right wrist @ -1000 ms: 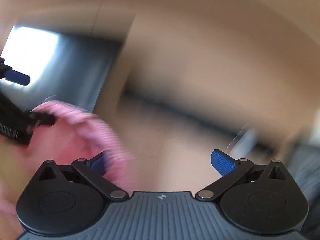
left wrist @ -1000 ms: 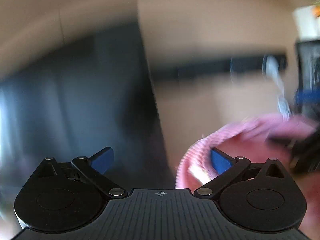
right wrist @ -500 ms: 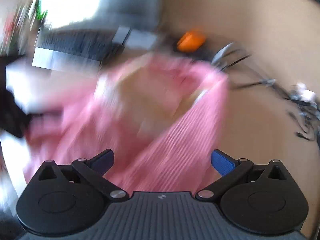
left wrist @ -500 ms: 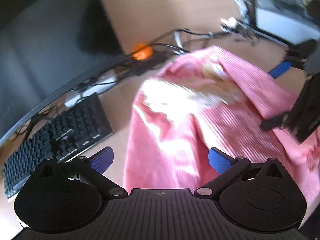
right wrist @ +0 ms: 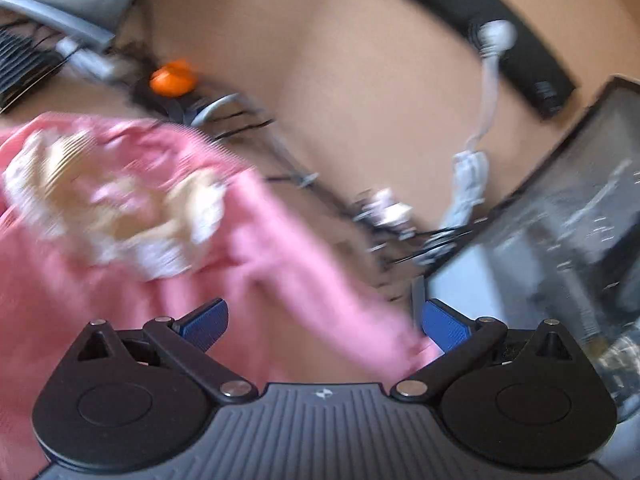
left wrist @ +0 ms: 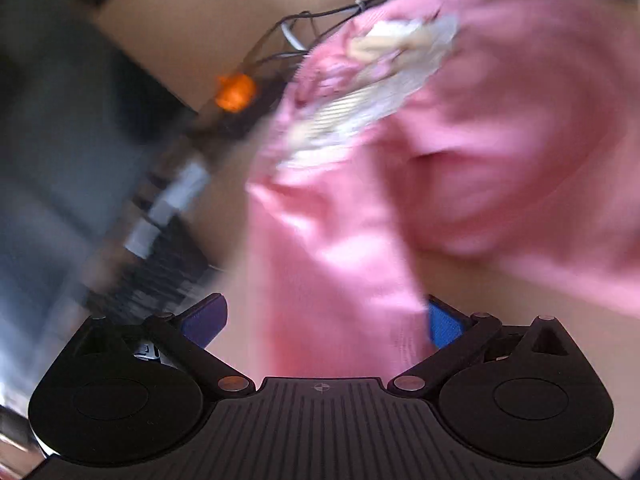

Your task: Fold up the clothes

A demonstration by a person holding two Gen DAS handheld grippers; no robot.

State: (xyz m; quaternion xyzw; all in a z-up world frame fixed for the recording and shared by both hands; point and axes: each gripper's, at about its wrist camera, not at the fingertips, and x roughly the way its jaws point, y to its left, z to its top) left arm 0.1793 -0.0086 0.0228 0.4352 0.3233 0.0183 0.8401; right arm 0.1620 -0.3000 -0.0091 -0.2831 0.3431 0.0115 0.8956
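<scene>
Both grippers, left [left wrist: 324, 322] and right [right wrist: 325, 322], are held wide open around a blurred, rumpled pink garment [left wrist: 480, 140], gripping nothing; edges should be pinched cleanly, clear of the cables [right wrist: 400, 232].

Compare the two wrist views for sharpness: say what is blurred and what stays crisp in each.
Left wrist view: the pink garment, keyboard and orange object are smeared by motion, while the left gripper stays crisp. Right wrist view: the garment and cables are likewise smeared, the right gripper sharp; fisheye curvature bends the desk edges.
</scene>
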